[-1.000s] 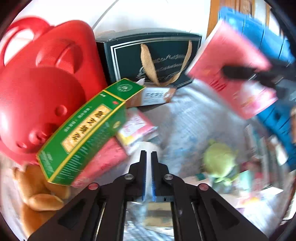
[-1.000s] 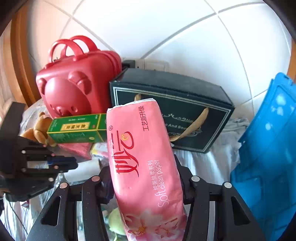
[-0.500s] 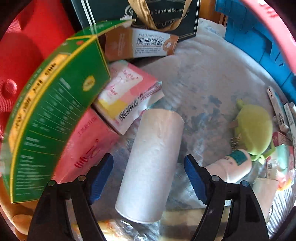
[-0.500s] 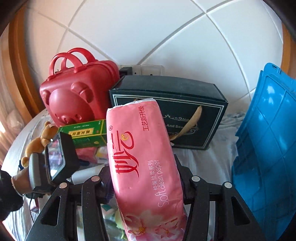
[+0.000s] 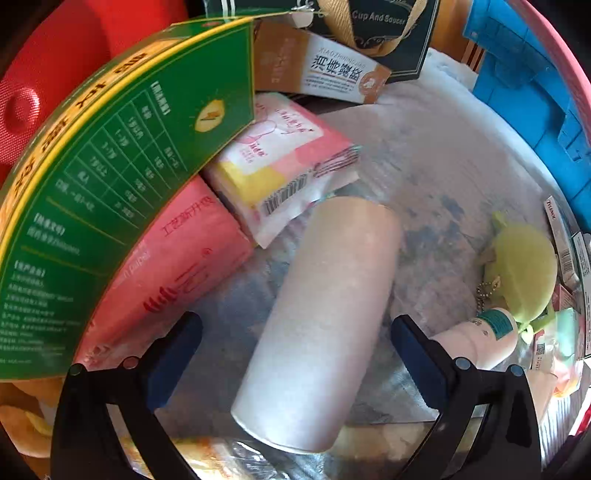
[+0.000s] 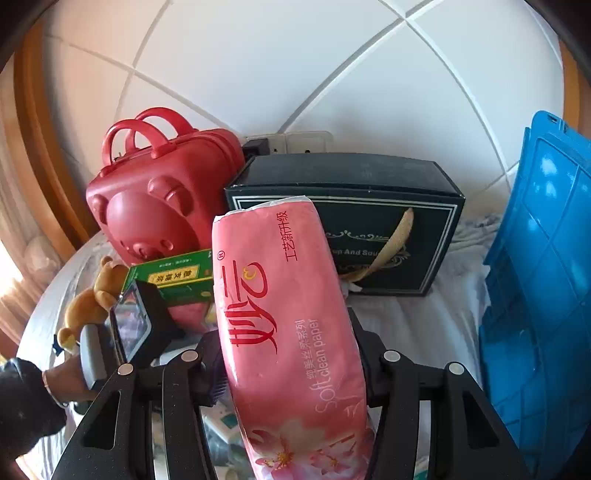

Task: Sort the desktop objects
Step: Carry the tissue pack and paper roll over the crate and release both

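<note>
Wall: white tiles (image 6: 258, 74)
Left gripper (image 5: 295, 350): just opened wide, astride one roll (image 5: 321, 314)
Right gripper (image 6: 288, 365): clamps one pink pack (image 6: 291, 332)
Boxes: one green (image 5: 110, 192), ten o'clock

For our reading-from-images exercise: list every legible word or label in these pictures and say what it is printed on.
"Soft clean paper": pink tissue pack clamped in the right tool.
"Cup And Saucer": dark gift box.
"TYLENOL": small carton at the right edge.
Chinese print on the green box, the brown carton and the pink-yellow pack: too small or blurred to read.
</note>
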Demonstrator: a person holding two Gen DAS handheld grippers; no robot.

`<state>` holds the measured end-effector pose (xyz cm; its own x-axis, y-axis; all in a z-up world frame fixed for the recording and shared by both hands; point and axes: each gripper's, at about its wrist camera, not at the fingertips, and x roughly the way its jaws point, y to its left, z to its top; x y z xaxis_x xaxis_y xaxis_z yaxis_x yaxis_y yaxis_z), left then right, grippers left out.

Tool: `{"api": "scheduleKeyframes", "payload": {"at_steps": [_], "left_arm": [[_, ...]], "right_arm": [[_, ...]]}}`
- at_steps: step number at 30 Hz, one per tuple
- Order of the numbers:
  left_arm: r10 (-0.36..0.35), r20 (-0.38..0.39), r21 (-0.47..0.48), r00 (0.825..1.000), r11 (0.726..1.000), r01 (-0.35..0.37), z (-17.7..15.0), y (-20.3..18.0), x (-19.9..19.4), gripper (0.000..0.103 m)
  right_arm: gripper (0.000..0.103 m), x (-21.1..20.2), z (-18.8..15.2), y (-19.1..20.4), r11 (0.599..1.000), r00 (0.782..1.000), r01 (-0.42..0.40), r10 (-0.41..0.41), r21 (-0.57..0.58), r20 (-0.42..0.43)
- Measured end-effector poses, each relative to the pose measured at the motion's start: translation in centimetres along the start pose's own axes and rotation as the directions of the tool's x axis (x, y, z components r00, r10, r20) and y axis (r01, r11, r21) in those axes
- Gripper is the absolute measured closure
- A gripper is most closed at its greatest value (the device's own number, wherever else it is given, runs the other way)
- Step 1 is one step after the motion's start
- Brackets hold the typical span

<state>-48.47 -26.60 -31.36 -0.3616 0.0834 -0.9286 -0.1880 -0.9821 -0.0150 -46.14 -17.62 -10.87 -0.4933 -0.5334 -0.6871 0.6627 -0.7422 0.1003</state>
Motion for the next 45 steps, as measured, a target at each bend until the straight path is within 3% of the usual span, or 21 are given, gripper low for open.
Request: {"api": "scheduleKeyframes", "payload": {"at_steps": [2,3,5,8,11,16,19,24,26,29,30,34,38,41,45], "left_arm": [[0.009,0.005,-0.019,1.000,1.000,-0.009,-0.1,0.0,0.1,0.009],[0.009,0.027,-0.026,1.000,1.000,-0.009,-0.5,0.5,-1.3,0.030],[0.012,0.049,-0.025,0.999,1.000,-0.011,-0.5,0.5,-1.6,0.055],[0.014,0.058,0.037,0.998,0.999,-0.017,-1.1,-0.5,-1.3,0.056],[0.038,0.082,0.040,0.996,0.998,-0.041,-1.9,-0.9,-1.9,0.056],[0.078,0.200,0.027,0.977,0.996,-0.086,-2.7,-2.7,-5.8,0.056],[0.116,0.311,0.029,0.943,0.991,-0.131,-3.3,-4.6,-10.8,0.056],[0.161,0.493,0.064,0.855,0.973,-0.220,-4.2,-8.9,-20.9,0.056],[0.170,0.548,0.090,0.819,0.962,-0.259,-3.7,-11.8,-23.0,0.056],[0.149,0.612,0.129,0.777,0.950,-0.284,-1.2,-15.7,-25.6,0.056],[0.139,0.631,0.145,0.764,0.946,-0.292,-2.0,-15.5,-29.1,0.056],[0.053,0.689,0.231,0.723,0.929,-0.289,-2.0,-20.5,-34.1,0.056],[-0.032,0.717,0.313,0.696,0.907,-0.281,-1.0,-26.9,-36.7,0.056],[-0.090,0.720,0.356,0.689,0.899,-0.254,0.7,-31.7,-37.5,0.056],[-0.132,0.714,0.379,0.687,0.899,-0.221,3.6,-36.7,-38.1,0.055]], "right_arm": [[0.050,-0.3,0.0,0.1,1.000,1.000,0.003,-0.003,-0.002,0.007],[0.050,-0.5,0.0,0.1,1.000,1.000,0.005,-0.005,-0.002,0.009],[0.050,-1.0,0.1,0.1,1.000,1.000,0.006,-0.006,0.000,0.015],[0.050,-1.9,0.1,0.3,1.000,1.000,0.006,-0.006,0.002,0.031],[0.050,-3.2,0.2,0.5,1.000,0.998,0.012,-0.012,-0.002,0.060],[0.050,-7.0,0.0,0.7,0.999,0.988,0.043,-0.042,-0.006,0.152],[0.050,-10.0,-0.1,0.6,0.999,0.979,0.040,-0.042,0.015,0.199],[0.050,-17.4,-1.5,0.7,0.998,0.953,0.060,-0.067,0.035,0.294],[0.050,-20.9,-2.4,0.6,0.995,0.937,0.080,-0.093,0.054,0.337],[0.050,-26.3,-3.9,0.1,0.988,0.908,0.112,-0.144,0.104,0.393],[0.050,-28.1,-4.4,-0.2,0.985,0.898,0.121,-0.162,0.122,0.408],[0.050,-34.5,-6.8,-1.4,0.965,0.852,0.174,-0.247,0.195,0.462],[0.050,-39.8,-9.2,-3.8,0.937,0.798,0.228,-0.335,0.263,0.501],[0.050,-43.0,-10.6,-6.9,0.913,0.769,0.256,-0.391,0.317,0.506],[0.050,-46.3,-12.0,-12.2,0.886,0.758,0.265,-0.435,0.380,0.485]]}}
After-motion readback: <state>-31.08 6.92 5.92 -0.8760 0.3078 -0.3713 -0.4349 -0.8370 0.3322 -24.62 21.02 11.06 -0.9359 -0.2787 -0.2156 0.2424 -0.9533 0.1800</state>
